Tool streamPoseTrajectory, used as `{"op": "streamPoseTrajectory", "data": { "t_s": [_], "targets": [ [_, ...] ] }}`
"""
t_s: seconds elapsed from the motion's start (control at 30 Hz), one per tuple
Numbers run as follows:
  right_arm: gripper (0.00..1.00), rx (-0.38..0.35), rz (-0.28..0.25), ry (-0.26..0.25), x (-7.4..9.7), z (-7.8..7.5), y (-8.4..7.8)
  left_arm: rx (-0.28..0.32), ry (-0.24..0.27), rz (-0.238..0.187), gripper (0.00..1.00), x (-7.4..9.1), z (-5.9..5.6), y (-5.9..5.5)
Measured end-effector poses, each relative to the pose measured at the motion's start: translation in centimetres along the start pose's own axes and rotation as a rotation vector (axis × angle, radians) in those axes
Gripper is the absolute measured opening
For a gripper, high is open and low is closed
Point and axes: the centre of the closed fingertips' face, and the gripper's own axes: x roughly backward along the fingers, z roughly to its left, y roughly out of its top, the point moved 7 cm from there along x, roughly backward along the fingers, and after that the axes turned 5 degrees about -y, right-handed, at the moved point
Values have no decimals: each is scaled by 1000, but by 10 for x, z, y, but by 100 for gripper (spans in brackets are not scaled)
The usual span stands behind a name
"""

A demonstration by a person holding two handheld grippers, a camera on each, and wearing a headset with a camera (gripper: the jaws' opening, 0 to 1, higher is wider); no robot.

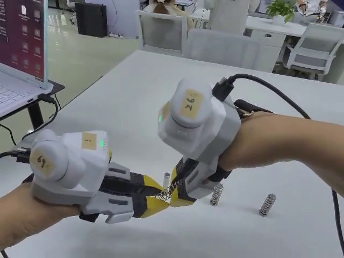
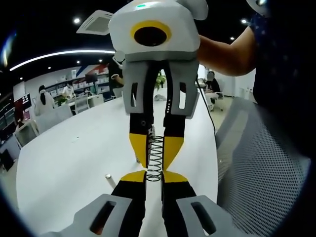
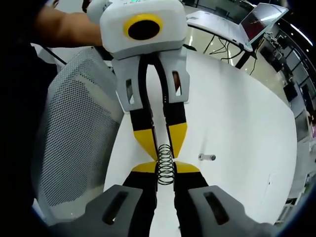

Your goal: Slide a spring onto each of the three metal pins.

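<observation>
- White table point(image 1: 134, 91) in the head view carries a bare metal pin point(image 1: 166, 179) just behind the meeting jaw tips. A middle spring point(image 1: 216, 194) and an end spring point(image 1: 267, 205) stand upright to its right, and a laptop point(image 1: 21, 48) sits far left. The left gripper point(image 1: 157, 198) and right gripper point(image 1: 181, 189) meet tip to tip, bridged by a held spring point(image 1: 171, 190). Their bodies block much of the jaws.
- Left gripper view: its own jaws are narrowed to coil width on the held spring's near end, and the right gripper's yellow tips pinch the far end. The pin stands left of them, apart. A mesh chair point(image 2: 256, 163) crowds the right.
- Right gripper view: its own jaws likewise nip the held spring, with the left gripper clamped opposite. The pin sits right of the tips, the laptop upper right, the mesh chair left.
</observation>
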Motion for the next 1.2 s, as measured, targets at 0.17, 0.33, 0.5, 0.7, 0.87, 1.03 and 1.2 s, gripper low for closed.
{"op": "streamPoseTrajectory", "data": {
  "t_s": [0.17, 0.33, 0.5, 0.7, 0.87, 1.03, 1.2],
  "targets": [
    [9, 3, -4, -1, 2, 0, 1, -1, 0, 23, 4, 0, 0, -4],
    [9, 7, 2, 3, 2, 1, 1, -8, 0, 24, 3, 0, -1, -4],
    [9, 11, 8, 4, 2, 1, 2, -28, -2, 38, 3, 0, -2, -2],
    [9, 16, -8, 7, 4, 3, 7, -47, -7, 41, 2, -2, -3, -2],
    [9, 21, -17, 5, 5, 4, 10, -45, -14, 38, 2, -4, -4, -1],
    [9, 23, -25, 11, 6, 5, 14, -40, -19, 33, 2, -7, -6, 0],
    [9, 22, -21, 12, 5, 5, 14, -30, -19, 24, 2, -8, -5, 0]
  ]
}}
